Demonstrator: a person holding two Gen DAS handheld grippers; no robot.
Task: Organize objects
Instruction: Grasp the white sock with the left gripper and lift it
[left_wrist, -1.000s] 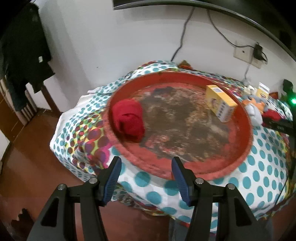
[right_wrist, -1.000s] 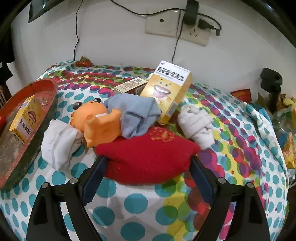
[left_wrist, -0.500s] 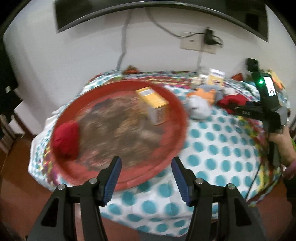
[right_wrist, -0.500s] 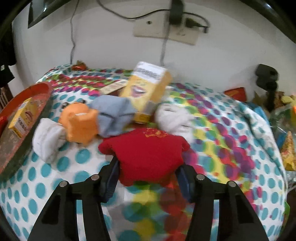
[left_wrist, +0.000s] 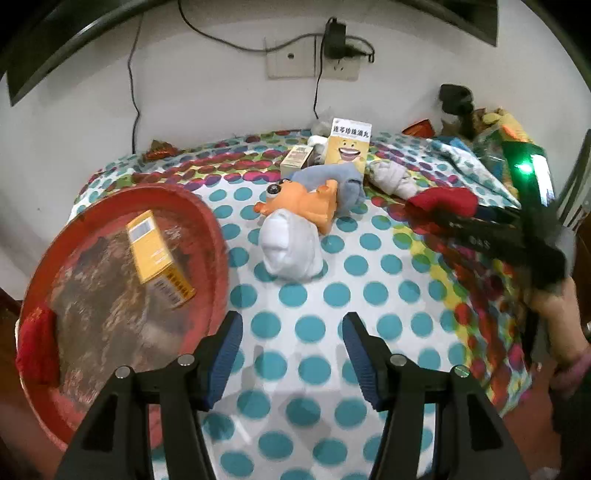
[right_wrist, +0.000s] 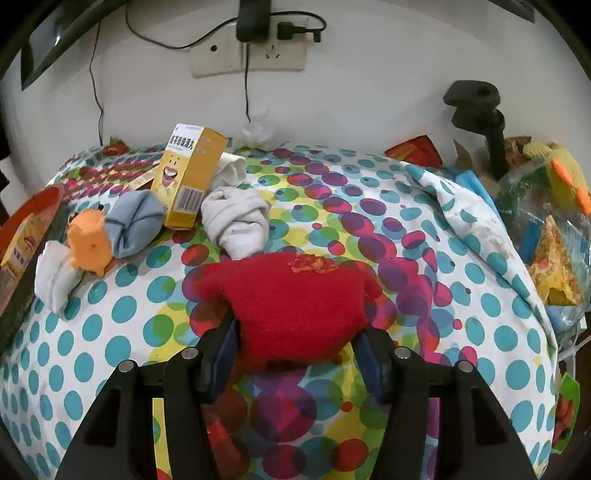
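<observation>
Right hand-held gripper: clenched on the red sock bundle; its jaws have just been opening a touch after a hard squeeze, with the bundle between the pads all the while.
Red sock bundle: pinched at its near end, the far end lying just in front of a white sock bundle; whether it has cleared the spotted cloth cannot be told.
Left hand-held gripper: released, jaws apart with nothing between them, over bare cloth just beside the tray.
Red tray: at the left of the desk; it holds a yellow box and another red sock, so it appears to be the collecting place.
Waiting pile: orange toy, grey sock and a rolled white sock clustered mid-desk, with the upright yellow carton behind them.
Likely reason for the grip: to carry the bundle leftward to the tray, joining its red partner.
Likely reason for the left pose: placed to take the rolled white sock nearest it.
</observation>
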